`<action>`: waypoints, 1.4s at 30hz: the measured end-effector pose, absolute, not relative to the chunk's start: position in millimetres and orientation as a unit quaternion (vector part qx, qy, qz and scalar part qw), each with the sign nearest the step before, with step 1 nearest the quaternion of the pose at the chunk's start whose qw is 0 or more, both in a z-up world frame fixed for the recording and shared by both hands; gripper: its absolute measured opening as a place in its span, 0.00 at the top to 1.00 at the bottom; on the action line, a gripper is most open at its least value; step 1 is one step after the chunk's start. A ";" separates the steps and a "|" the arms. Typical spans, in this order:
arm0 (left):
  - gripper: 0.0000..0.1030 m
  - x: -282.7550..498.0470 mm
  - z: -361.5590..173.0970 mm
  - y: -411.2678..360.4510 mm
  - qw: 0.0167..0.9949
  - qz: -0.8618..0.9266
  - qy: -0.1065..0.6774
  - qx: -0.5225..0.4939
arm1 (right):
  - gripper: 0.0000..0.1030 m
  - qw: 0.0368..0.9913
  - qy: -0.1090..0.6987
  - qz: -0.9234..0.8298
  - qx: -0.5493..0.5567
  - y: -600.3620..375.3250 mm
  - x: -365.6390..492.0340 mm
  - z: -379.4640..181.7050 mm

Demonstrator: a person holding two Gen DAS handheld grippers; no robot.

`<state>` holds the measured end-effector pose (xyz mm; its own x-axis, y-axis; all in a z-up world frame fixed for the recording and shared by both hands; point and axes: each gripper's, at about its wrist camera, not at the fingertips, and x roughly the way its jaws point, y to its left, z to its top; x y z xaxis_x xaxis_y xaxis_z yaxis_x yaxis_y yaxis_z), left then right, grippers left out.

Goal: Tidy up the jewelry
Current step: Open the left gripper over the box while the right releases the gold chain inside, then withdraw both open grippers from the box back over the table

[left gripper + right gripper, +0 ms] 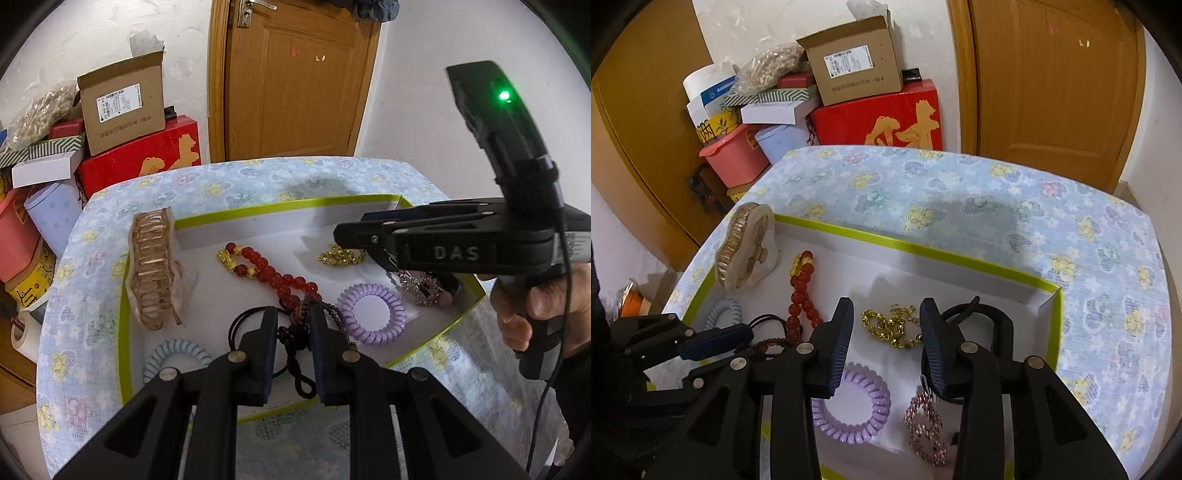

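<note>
left wrist view: the left hand-held gripper [293,325] hangs over the green-rimmed box [258,212] on the counter [229,173], fingers apart around a dark beaded cord [295,334]; contact unclear. red bead bracelet [273,273] lies mid-box.

right wrist view: the right hand-held gripper [886,325] is spread wide above the gold chain [892,326], purple coil tie [858,404] beneath.

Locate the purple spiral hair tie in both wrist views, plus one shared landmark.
Left wrist: purple spiral hair tie lies right of centre in the tray, just beyond the left gripper.
Right wrist: it sits low centre, partly behind the right gripper's near finger.
Shared landmark: red bead bracelet, to its left in both.
</note>
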<state>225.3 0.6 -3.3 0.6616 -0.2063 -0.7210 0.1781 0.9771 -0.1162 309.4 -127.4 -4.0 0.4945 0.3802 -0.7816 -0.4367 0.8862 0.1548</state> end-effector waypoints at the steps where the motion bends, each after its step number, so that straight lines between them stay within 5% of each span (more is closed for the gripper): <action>1: 0.81 225.2 -3.0 0.5 0.911 -0.105 0.398 -0.017 | 0.63 0.865 0.443 0.236 -0.031 -128.6 308.3 -2.3; 7: 0.71 218.5 2.1 2.0 0.912 -0.099 0.397 -0.019 | 0.63 0.873 0.433 0.224 -0.024 -139.6 290.4 11.1; 42: 0.70 52.7 29.7 -1.6 0.924 -0.004 0.381 -0.037 | 0.62 0.901 0.393 0.181 -0.019 -163.9 65.0 34.0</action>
